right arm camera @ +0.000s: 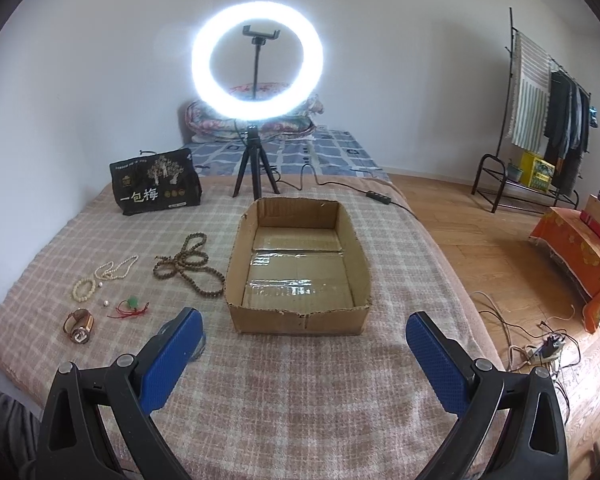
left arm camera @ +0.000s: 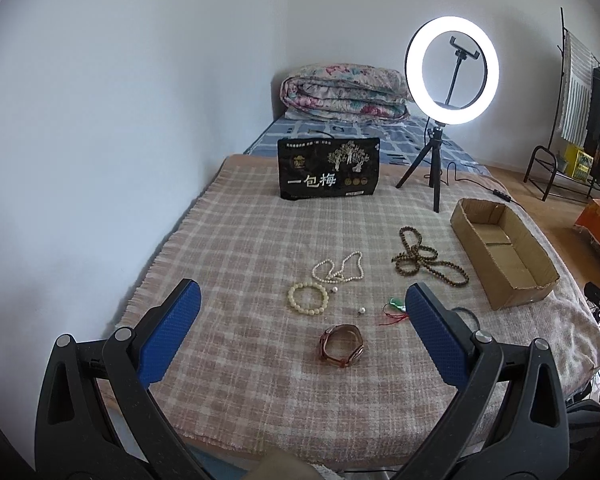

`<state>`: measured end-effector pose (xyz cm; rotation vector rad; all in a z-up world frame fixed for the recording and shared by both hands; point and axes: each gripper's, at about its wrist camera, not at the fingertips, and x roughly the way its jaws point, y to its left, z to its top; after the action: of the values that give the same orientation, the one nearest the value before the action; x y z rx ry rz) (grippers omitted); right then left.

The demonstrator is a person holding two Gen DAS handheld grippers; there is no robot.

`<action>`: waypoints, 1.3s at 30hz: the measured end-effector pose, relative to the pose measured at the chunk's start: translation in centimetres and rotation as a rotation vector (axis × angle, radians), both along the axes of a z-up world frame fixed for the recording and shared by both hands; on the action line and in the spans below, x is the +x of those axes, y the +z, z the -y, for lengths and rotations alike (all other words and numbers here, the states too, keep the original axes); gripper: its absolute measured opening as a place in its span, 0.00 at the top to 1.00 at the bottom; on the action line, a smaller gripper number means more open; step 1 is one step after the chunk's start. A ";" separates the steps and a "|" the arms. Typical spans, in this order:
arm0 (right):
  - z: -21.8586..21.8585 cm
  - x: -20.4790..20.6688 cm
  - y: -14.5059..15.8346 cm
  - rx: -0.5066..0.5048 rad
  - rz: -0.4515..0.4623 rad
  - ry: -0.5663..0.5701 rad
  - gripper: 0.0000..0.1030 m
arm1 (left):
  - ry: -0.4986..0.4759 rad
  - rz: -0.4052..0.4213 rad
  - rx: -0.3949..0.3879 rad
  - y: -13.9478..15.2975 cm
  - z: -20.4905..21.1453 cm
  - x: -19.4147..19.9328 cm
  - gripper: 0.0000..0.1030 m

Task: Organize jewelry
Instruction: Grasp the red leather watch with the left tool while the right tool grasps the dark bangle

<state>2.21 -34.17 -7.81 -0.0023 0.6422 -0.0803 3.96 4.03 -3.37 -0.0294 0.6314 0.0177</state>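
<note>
Jewelry lies scattered on a pink plaid blanket (left arm camera: 240, 240). In the left wrist view I see a brown watch (left arm camera: 342, 346), a cream bead bracelet (left arm camera: 308, 298), a pearl necklace (left arm camera: 340, 268), a long brown bead string (left arm camera: 428, 260), a green pendant on red cord (left arm camera: 396, 306) and a loose pearl (left arm camera: 361, 311). An empty cardboard box (left arm camera: 540, 280) stands to the right. My left gripper (left arm camera: 302, 320) hovers open above the watch. My right gripper (right arm camera: 304, 338) is open just before the cardboard box (right arm camera: 300, 320), with the brown bead string (right arm camera: 188, 266) and watch (right arm camera: 78, 326) off to its left.
A black snack bag (left arm camera: 328, 172) and a lit ring light on a tripod (left arm camera: 452, 70) stand at the back of the blanket. A folded quilt (left arm camera: 344, 92) lies behind. Right of the bed are wood floor, a clothes rack (right arm camera: 540, 120), cables and a power strip (right arm camera: 540, 350).
</note>
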 end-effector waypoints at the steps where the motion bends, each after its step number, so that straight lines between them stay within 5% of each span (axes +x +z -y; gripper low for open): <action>1: -0.1 0.4 -0.3 0.005 -0.006 0.015 0.00 | -0.002 -0.020 -0.006 -0.6 -0.4 0.4 0.00; 11: -3.6 3.8 -4.3 0.009 -0.094 0.183 0.00 | -0.065 -0.192 -0.073 -6.9 -1.1 3.4 0.00; 17: -5.7 5.7 -7.0 0.050 -0.150 0.246 0.00 | -0.086 -0.263 -0.077 -9.9 -0.5 5.3 0.11; 19: -6.6 6.1 -7.7 0.035 -0.163 0.264 0.00 | -0.090 -0.301 -0.069 -11.0 -0.4 6.2 0.24; 24: -8.7 7.1 -9.5 0.014 -0.200 0.311 0.00 | -0.122 -0.375 -0.088 -13.6 -0.3 8.2 0.36; 39: -11.1 11.2 -13.4 -0.019 -0.318 0.343 0.00 | -0.143 -0.477 -0.179 -17.1 -0.7 10.5 0.48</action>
<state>13.36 -23.09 -21.22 -0.1461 0.9503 0.2502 14.44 4.75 -20.43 -0.1563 1.1095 -0.1749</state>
